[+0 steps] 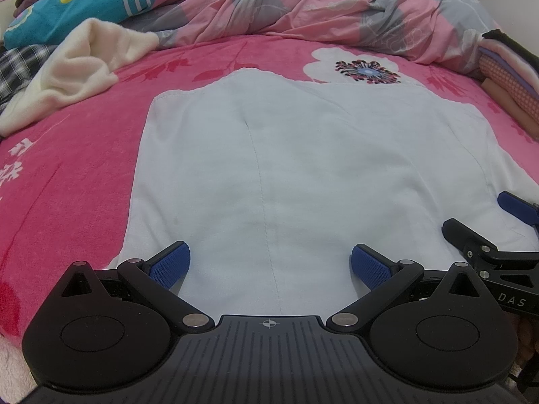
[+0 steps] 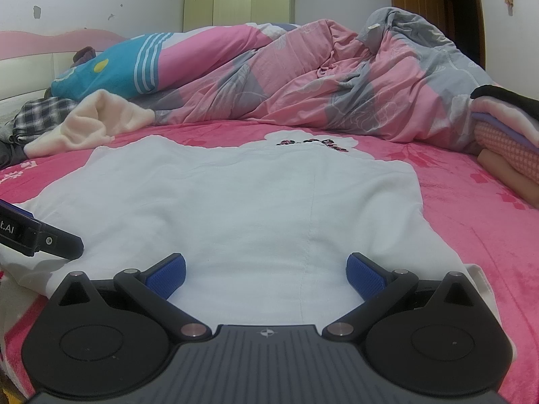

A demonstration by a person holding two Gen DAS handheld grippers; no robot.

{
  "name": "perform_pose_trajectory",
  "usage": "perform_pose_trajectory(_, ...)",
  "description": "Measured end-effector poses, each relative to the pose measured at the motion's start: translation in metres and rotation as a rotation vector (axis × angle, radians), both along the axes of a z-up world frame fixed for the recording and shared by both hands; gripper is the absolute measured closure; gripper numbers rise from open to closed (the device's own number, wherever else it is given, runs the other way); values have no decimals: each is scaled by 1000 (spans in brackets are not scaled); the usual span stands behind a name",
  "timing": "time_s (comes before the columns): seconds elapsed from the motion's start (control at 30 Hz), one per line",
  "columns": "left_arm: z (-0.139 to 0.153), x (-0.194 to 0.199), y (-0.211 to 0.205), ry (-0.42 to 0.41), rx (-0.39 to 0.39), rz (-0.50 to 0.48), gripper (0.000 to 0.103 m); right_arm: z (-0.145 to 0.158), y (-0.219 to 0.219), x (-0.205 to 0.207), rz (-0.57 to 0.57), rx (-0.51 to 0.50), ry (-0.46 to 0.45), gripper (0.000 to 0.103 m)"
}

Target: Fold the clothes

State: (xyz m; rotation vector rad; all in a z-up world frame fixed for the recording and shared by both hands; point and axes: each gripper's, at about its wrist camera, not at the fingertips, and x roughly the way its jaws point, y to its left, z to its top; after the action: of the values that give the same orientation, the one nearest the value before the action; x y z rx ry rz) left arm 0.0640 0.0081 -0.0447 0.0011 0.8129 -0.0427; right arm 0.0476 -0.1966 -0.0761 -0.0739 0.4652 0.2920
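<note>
Bedding and garments: colours and patterns

White garment [image 1: 303,155]; hot-pink blanket [image 1: 67,175] with white flower print; pink-and-grey floral duvet [image 2: 337,84]; cream fleece [image 1: 81,64]; black-white plaid cloth [image 2: 40,114]; blue finger pads [image 1: 170,264].

One white garment [image 1: 303,168], one cream fleece [image 1: 81,64], one crumpled quilt [image 1: 303,6], two tongs [image 1: 267,264] [image 2: 266,274].

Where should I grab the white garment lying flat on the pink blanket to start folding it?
Probably at the near hem of the white garment, one corner per gripper, coming from the near side. It lies flat with that edge closest. The left gripper and right gripper both hover open over it. Slide a finger under the edge, since flat cloth offers no raised fold.
</note>
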Motion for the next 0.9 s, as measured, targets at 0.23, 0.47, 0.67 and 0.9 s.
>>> perform_pose_trajectory(0.23, 1, 1, 0, 2, 0, 0, 0, 0, 0, 0, 0, 0, 0, 0)
perform_pose_trajectory(0.47, 0, 1, 0, 3, 0, 0, 0, 0, 0, 0, 0, 0, -2, 0)
perform_pose_trajectory(0.67, 0, 1, 0, 2, 1, -1, 0, 0, 0, 0, -1, 0, -4, 0)
perform_pose_trajectory(0.9, 3, 2, -2, 9, 16, -6, 0, -1, 1, 0, -2, 0, -6, 0)
